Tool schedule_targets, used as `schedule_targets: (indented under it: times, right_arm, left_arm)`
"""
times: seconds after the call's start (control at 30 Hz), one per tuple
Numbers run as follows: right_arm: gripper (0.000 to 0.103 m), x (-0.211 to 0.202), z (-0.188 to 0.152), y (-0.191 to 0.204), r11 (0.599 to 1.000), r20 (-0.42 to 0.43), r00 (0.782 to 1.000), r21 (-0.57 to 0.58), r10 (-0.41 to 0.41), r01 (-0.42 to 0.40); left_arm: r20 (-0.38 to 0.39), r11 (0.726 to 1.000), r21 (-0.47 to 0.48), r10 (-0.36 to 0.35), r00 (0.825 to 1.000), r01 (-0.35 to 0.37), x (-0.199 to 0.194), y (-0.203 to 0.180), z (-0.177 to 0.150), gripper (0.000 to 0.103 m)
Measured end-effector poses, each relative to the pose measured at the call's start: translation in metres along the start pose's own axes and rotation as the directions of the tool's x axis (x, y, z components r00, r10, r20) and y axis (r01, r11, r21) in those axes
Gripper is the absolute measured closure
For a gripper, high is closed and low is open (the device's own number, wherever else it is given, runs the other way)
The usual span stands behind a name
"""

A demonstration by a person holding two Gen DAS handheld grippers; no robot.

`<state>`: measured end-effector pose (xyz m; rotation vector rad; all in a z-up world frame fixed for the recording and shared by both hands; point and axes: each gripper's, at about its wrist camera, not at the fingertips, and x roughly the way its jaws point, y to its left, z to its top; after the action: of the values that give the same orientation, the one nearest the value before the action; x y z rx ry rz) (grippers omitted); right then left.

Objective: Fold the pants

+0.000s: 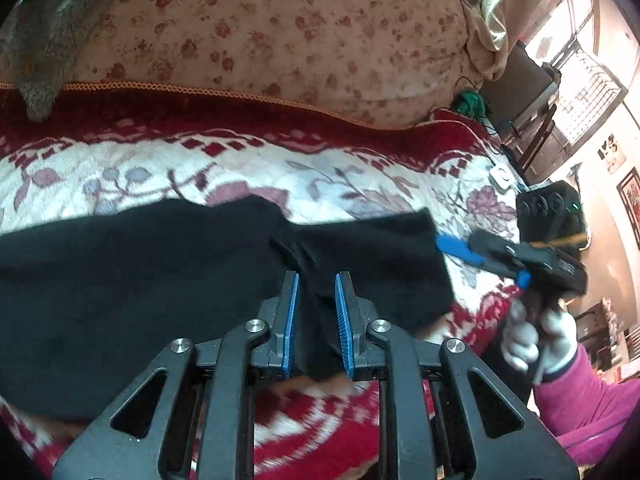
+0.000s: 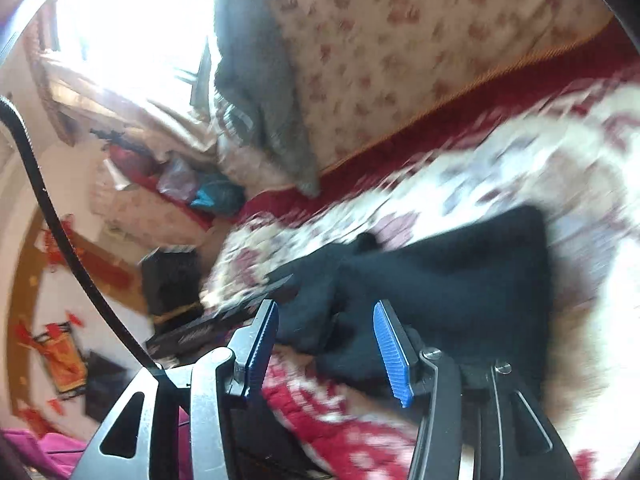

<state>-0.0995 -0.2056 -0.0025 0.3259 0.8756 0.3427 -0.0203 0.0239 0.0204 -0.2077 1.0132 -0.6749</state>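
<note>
The black pants (image 1: pixel 168 280) lie spread on the red and white floral blanket (image 1: pixel 240 168). My left gripper (image 1: pixel 317 280) has its blue pads a little apart, with a fold of the pants' near edge between them. My right gripper shows in the left wrist view (image 1: pixel 480 256) at the pants' right end, held by a white-gloved hand (image 1: pixel 536 340). In the blurred right wrist view, my right gripper (image 2: pixel 326 312) is open, with the black pants (image 2: pixel 440 284) just ahead and between its fingers.
A floral quilt (image 1: pixel 280 28) is piled behind the blanket, with a grey cloth (image 1: pixel 44 40) on its left. A white device (image 1: pixel 501 178) with a cable lies near the blanket's right edge. Furniture and a bright window (image 1: pixel 576 64) stand at the right.
</note>
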Motion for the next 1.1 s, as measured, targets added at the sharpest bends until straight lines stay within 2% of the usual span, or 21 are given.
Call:
schedule_targets:
  times: [0.07,0.17,0.3,0.43,0.47,0.53,0.63,0.7,0.87,0.97,1.1]
  right_arm:
    - [0.055,-0.003,0.004,-0.006,0.998,0.003,0.998,-0.025,-0.063,0.063]
    - [0.055,0.004,0.006,-0.018,0.994,0.015,0.994,-0.022,-0.104,0.105]
    - [0.055,0.010,0.008,-0.038,0.992,0.058,0.991,0.056,-0.117,0.114]
    - [0.059,0.008,0.008,-0.044,0.986,0.089,0.983,0.050,-0.161,0.157]
    - [0.060,0.009,0.008,-0.045,0.986,0.095,0.982,0.043,-0.166,0.162]
    - [0.068,0.008,0.005,-0.050,0.985,0.102,0.980,0.040,-0.173,0.170]
    - [0.070,0.006,-0.001,-0.062,0.990,0.135,0.982,0.066,-0.129,0.121]
    - [0.070,0.003,-0.001,-0.061,0.991,0.132,0.983,0.069,-0.124,0.116]
    - [0.066,0.002,0.004,-0.035,0.983,0.096,0.978,0.036,-0.183,0.180]
    - [0.063,0.006,0.004,-0.013,0.980,0.080,0.978,-0.031,-0.193,0.196]
    - [0.057,0.018,0.006,0.012,0.982,0.051,0.985,-0.086,-0.165,0.169]
  left_arm:
    - [0.016,0.999,-0.003,-0.042,0.999,0.042,-0.001,-0.015,-0.006,0.087]
    - [0.031,0.995,-0.012,-0.101,0.994,0.101,0.005,-0.035,-0.012,0.087]
    - [0.016,0.999,0.011,-0.035,0.999,0.035,0.035,-0.053,-0.014,0.087]
    - [-0.009,0.995,-0.011,0.096,0.995,-0.096,0.065,-0.039,-0.014,0.087]
    - [-0.013,0.994,-0.042,0.103,0.995,-0.103,0.069,-0.030,-0.014,0.087]
    - [0.002,0.995,-0.094,0.042,0.999,-0.042,0.071,-0.014,-0.016,0.087]
    - [0.012,0.994,-0.106,0.025,1.000,-0.024,0.069,-0.010,-0.017,0.087]
    - [0.012,0.994,-0.102,0.037,0.999,-0.035,0.067,-0.014,-0.017,0.087]
    - [0.026,0.990,-0.118,0.083,0.996,-0.080,0.050,-0.018,-0.018,0.086]
    - [0.050,0.984,-0.136,0.126,0.991,-0.119,0.033,-0.017,-0.019,0.075]
    - [0.088,0.973,-0.156,0.187,0.978,-0.172,0.008,-0.011,-0.020,0.074]
